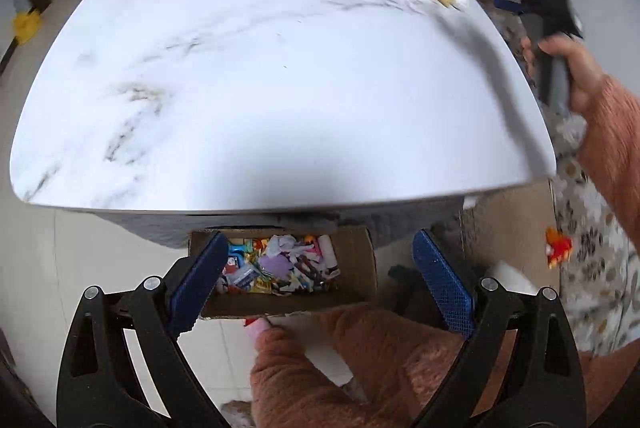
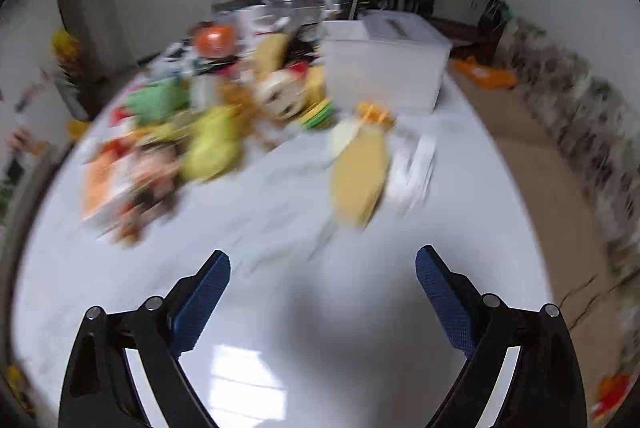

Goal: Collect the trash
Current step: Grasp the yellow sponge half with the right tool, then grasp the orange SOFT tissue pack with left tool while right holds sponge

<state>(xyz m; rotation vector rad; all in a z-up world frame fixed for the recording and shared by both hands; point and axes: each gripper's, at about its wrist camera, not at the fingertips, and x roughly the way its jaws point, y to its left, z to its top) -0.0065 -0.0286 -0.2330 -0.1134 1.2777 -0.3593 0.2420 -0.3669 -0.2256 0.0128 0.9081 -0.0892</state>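
— White marble-patterned surface (image 1: 280, 87) fills most of the left wrist view, with grey veins running across it. What sits under its near edge?

— An open brown cardboard box (image 1: 360, 268) on the pale tiled floor, holding a heap of small colourful trash scraps (image 1: 280, 268): wrappers, white paper bits, something purple. The left claw (image 1: 320, 276) hangs above it, its blue-padded fingers (image 1: 440, 284) spread wide with nothing between them.

— And the person?

— An orange fuzzy sleeve (image 1: 340, 368) shows low in that view, below the box. At the right edge a bare right hand (image 1: 576, 75) grips the handle of the other black tool, beside the surface's edge.

— What does the right wrist view give?

— It is heavily blurred. The right claw (image 2: 322, 292) is above the same white surface, jaws wide apart and empty. Ahead of it lies a yellow flattish packet (image 2: 360, 175), next to some white crumpled paper (image 2: 416, 167). Further left is a jumbled pile of colourful toys and wrappers (image 2: 192, 131), green, yellow, orange and red; I cannot tell single items apart.

— Anything behind?

— A white rectangular plastic bin (image 2: 388, 67) at the far side of the surface, close behind the pile.
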